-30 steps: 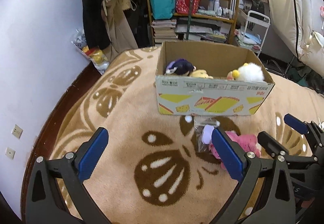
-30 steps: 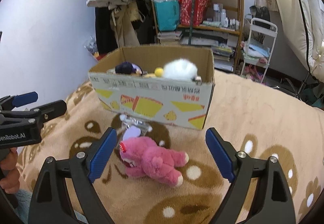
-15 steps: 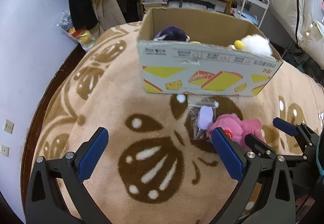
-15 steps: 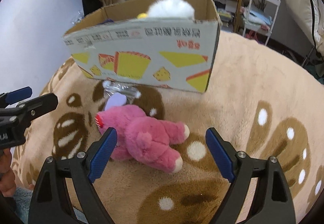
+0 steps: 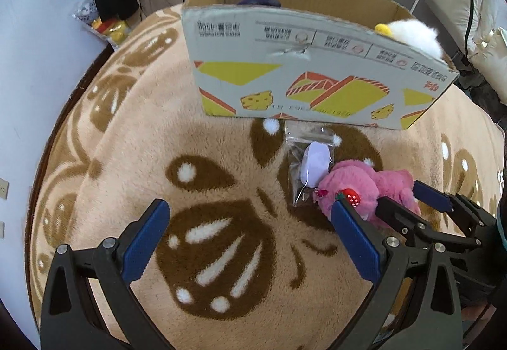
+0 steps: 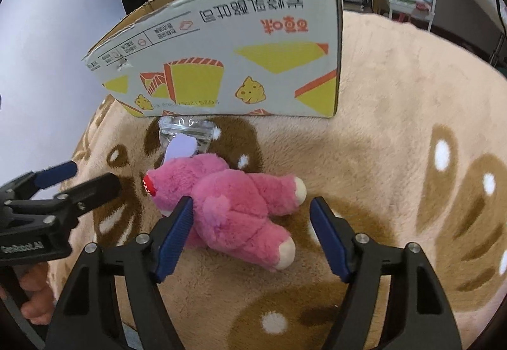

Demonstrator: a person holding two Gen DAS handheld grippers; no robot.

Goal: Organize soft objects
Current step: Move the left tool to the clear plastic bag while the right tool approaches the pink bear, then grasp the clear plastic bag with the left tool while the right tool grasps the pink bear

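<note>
Bear (image 6: 234, 207) lies between the spread fingers of right gripper (image 6: 252, 234); left gripper (image 5: 250, 242) gapes empty.

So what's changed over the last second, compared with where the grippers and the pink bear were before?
Both grippers came down and forward. The right gripper now straddles the pink bear, open, nothing gripped yet. The left gripper hangs open over bare blanket. Bear, plastic bag and cardboard box lie where they were.

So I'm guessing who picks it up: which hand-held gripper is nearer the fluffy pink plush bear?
Right. The right hand-held gripper straddles the fluffy pink plush bear, jaws open; the left hand-held gripper sits open beside its head.
</note>
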